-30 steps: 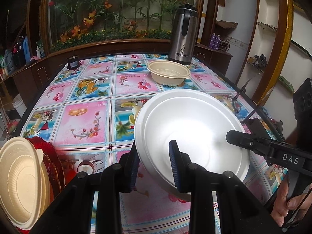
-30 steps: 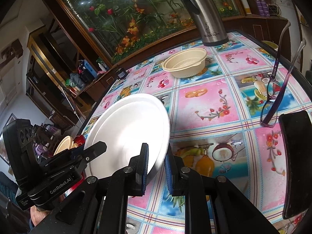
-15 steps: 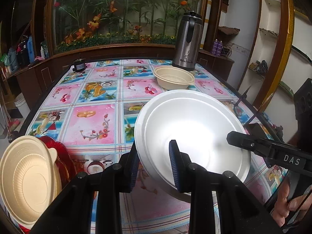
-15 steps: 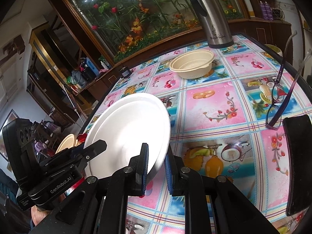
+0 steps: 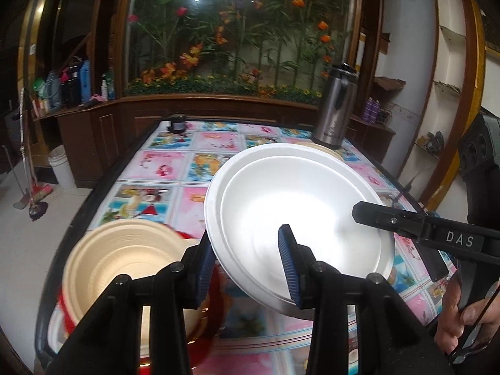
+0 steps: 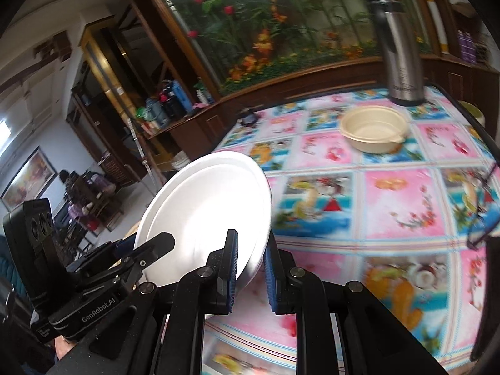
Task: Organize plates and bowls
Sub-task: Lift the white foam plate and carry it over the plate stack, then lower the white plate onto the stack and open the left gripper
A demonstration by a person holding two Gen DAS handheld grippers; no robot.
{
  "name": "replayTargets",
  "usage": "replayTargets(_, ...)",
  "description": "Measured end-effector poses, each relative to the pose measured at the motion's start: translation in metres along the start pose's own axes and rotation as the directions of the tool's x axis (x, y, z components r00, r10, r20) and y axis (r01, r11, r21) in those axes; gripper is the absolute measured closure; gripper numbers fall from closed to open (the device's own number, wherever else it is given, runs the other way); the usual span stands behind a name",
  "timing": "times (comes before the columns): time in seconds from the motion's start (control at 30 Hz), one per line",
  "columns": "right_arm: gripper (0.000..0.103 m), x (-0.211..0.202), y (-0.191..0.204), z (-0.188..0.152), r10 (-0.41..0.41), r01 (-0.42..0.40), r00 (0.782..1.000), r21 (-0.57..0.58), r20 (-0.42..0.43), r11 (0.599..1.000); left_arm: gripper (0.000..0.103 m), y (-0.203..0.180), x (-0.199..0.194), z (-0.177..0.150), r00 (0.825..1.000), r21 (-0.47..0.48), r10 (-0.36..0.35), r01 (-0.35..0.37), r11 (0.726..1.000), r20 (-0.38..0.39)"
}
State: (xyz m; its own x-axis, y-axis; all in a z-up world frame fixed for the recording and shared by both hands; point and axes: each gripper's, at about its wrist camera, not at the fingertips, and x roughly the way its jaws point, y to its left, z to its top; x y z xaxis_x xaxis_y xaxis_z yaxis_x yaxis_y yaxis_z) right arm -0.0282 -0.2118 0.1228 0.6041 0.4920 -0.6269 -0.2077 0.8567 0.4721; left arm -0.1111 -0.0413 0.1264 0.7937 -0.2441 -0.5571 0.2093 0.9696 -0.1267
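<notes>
Plates (image 6: 206,206), round smooth white foam (nested pair), ride clamped in right hand-held gripper (image 6: 250,268).

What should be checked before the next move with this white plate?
Right claw shut on the white round foam plate's rim: ok.
Left claw clear of the plate: not ok; jaws have just been opening, rim between them.
Plate lifted off the patterned tablecloth: ok, tilted.
Near beige bowl, on red dishes at the table edge, in view: ok.
Lone beige bowl beside the steel flask sorted: not ok.
</notes>
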Motion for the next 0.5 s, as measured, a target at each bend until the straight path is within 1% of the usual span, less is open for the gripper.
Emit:
replayTargets(0.17,0.085,0.032,0.047,0.005,0.068,-0.071,0.996,-0.061,-0.056,0.996,0.066,0.047,-0.024,-0.005,0.998,-0.068,0.065,-0.064,0.996,0.013)
replayTargets(0.23,0.085,0.047,0.064,0.004,0.087,-0.094,0.993,-0.084,-0.082,0.992,0.066,0.068,-0.030,-0.009,0.995,-0.103,0.099,-0.098,0.990,0.010)
replayTargets(0.33,0.084,0.071,0.083,0.000,0.110,-0.123,0.986,-0.102,-0.125,0.987,0.066,0.093,-0.036,-0.016,0.992,-0.147,0.129,-0.128,0.981,0.000)
replayTargets(0.5,0.084,0.099,0.102,-0.010,0.130,-0.152,0.974,-0.107,-0.184,0.983,0.066,0.115,-0.038,-0.028,0.990,-0.181,0.142,-0.144,0.973,-0.023)
